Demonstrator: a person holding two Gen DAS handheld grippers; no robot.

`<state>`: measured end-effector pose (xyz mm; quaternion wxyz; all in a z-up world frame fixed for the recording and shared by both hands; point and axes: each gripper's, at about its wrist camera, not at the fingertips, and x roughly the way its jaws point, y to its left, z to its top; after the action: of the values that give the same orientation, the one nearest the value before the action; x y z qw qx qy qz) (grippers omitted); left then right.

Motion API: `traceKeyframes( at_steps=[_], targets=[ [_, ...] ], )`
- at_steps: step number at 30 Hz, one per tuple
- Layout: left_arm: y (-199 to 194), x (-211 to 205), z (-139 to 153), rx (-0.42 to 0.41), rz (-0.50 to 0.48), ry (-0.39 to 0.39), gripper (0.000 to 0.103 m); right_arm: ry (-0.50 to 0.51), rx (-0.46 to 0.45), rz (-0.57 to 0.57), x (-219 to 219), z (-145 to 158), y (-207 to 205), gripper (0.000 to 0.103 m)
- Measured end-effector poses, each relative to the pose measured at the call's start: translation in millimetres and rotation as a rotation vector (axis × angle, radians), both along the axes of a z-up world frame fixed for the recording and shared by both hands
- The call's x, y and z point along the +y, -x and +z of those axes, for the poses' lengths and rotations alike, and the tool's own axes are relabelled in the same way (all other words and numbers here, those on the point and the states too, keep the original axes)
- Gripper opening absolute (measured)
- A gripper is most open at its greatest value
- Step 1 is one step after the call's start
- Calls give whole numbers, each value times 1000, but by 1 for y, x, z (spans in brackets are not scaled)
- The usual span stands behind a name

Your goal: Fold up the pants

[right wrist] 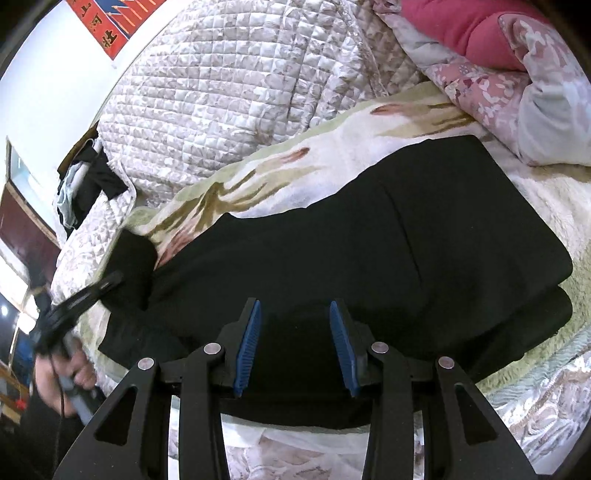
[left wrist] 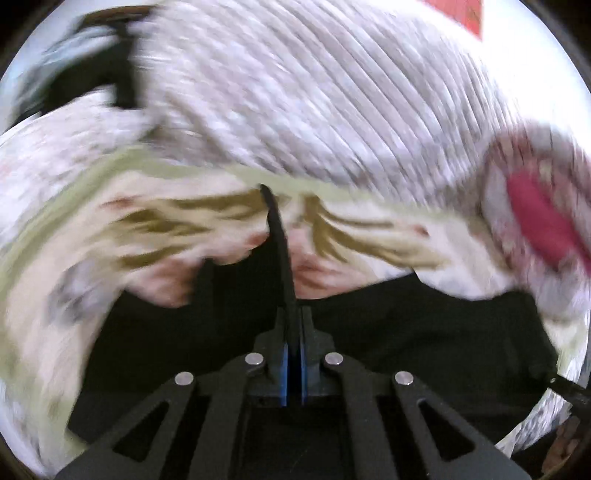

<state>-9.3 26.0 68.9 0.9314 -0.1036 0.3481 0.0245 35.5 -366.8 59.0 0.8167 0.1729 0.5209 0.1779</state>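
Observation:
Black pants (right wrist: 406, 240) lie folded lengthwise across a cream floral blanket (right wrist: 314, 162) on a bed. My right gripper (right wrist: 295, 306) hovers over their near edge, blue pads apart, with black cloth below them and nothing pinched. At the left, a person's hand (right wrist: 70, 373) holds my left gripper (right wrist: 114, 277) at the pants' end, where a flap of black cloth (right wrist: 133, 266) stands lifted. The left wrist view is blurred. It shows my left gripper (left wrist: 294, 314) shut on a thin ridge of the pants (left wrist: 406, 332) that runs up between the pads.
A quilted white cover (right wrist: 229, 92) is heaped behind the pants. A pink floral duvet (right wrist: 491, 88) and a red cushion (right wrist: 454, 29) lie at the far right. Dark clothes (right wrist: 88, 181) sit at the bed's left end. A red poster (right wrist: 107, 26) hangs on the wall.

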Motion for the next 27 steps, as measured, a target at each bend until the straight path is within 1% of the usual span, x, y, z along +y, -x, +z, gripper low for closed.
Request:
traceKeyframes(
  at_steps=[2, 3, 5, 6, 7, 8, 9, 11, 12, 15, 19, 23, 27],
  targets=[
    [29, 22, -7, -18, 73, 40, 7, 7, 5, 1, 1, -1, 0, 39],
    [40, 31, -14, -5, 95, 56, 10, 14, 6, 3, 2, -1, 1, 39],
    [51, 47, -34, 55, 115, 110, 11, 23, 6, 9, 3, -1, 2, 39],
    [53, 56, -45, 99, 123, 156, 12, 35, 2, 10, 3, 0, 4, 39],
    [54, 62, -51, 123, 128, 199, 12, 42, -4, 9, 2, 1, 6, 39],
    [56, 68, -57, 132, 134, 248, 12, 47, -13, 3, 0, 3, 9, 39],
    [58, 73, -57, 123, 134, 281, 12, 46, -22, -8, -2, 5, 13, 39],
    [62, 77, -55, 104, 148, 304, 17, 39, -31, -39, -8, 6, 19, 39],
    [64, 81, -55, 93, 160, 324, 22, 33, -32, -65, -14, 6, 25, 39],
    [67, 88, -60, 86, 208, 366, 30, 17, -35, -123, -26, 6, 36, 39],
    [68, 91, -67, 86, 213, 408, 31, 6, -49, -181, -41, 10, 44, 39],
    [63, 94, -70, 75, 223, 448, 31, 11, -51, -209, -45, 10, 43, 43],
    [53, 106, -72, 60, 267, 508, 31, 22, -83, -266, -55, 15, 45, 43]
  ],
)
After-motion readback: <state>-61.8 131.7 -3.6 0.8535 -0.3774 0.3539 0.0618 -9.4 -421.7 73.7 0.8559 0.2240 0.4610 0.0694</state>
